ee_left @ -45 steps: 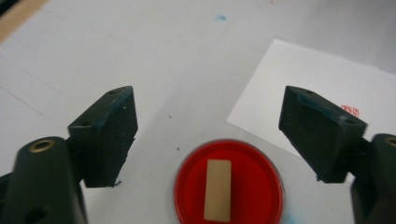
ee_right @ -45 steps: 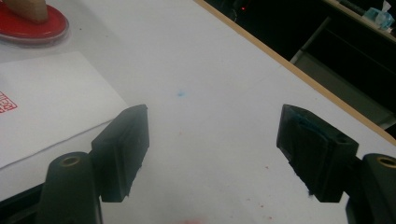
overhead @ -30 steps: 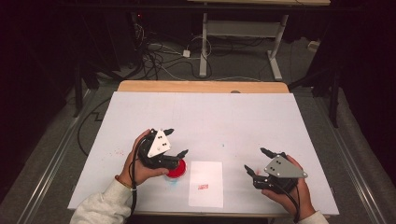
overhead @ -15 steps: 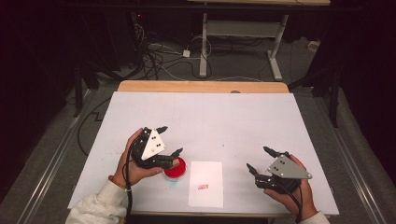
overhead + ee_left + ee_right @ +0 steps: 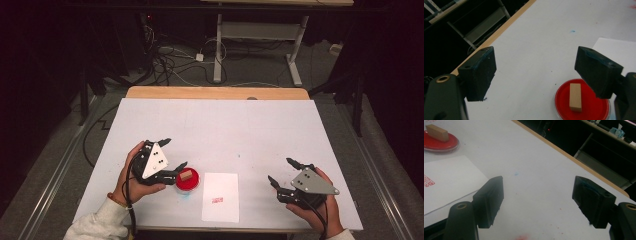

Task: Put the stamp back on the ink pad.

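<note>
The left gripper (image 5: 172, 155) has drawn back from the red dish (image 5: 187, 180) toward the desk's left edge, jaws now spread and empty. The wooden stamp (image 5: 185, 175) lies in the dish near the front edge, left of the white sheet (image 5: 220, 196). The right gripper (image 5: 286, 172) stays spread, hovering near the front right corner.

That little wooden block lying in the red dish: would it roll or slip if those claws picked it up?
The wooden block has flat faces and lies on its long side, so it probably won't roll. It looks rigid and likely light. The red dish may slide if nudged.
</note>
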A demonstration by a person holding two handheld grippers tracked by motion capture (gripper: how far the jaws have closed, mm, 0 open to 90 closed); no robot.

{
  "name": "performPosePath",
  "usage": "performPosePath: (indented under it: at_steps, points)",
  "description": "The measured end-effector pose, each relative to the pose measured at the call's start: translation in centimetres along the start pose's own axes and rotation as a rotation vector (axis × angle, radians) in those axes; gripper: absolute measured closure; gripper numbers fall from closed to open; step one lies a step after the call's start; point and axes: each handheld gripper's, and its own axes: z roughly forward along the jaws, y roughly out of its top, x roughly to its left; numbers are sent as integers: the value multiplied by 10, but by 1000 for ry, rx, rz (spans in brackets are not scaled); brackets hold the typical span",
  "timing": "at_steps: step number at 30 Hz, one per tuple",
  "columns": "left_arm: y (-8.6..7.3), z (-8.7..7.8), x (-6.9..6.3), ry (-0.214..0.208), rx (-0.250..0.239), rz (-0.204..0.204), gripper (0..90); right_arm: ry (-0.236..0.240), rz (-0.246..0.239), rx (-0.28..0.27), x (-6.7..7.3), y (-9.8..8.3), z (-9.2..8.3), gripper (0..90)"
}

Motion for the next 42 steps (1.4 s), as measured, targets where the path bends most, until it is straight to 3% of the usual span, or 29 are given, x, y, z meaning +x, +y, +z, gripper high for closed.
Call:
performPosePath:
  at_steps: [22, 28, 33, 42]
  points:
    - [-41, -11, -4, 15, 67, 8, 172, -9, 13, 18, -1, -12, -2, 253]
    - [-55, -15, -3, 17, 74, -25, 172, -2, 24, 32, 1, -17, -2, 253]
    - [-67, -16, -3, 16, 110, -38, 172, 0, 35, 39, 1, -21, 0, 252]
    - [-86, -20, -10, 19, 145, -86, 172, 11, 36, 50, 1, -26, 6, 247]
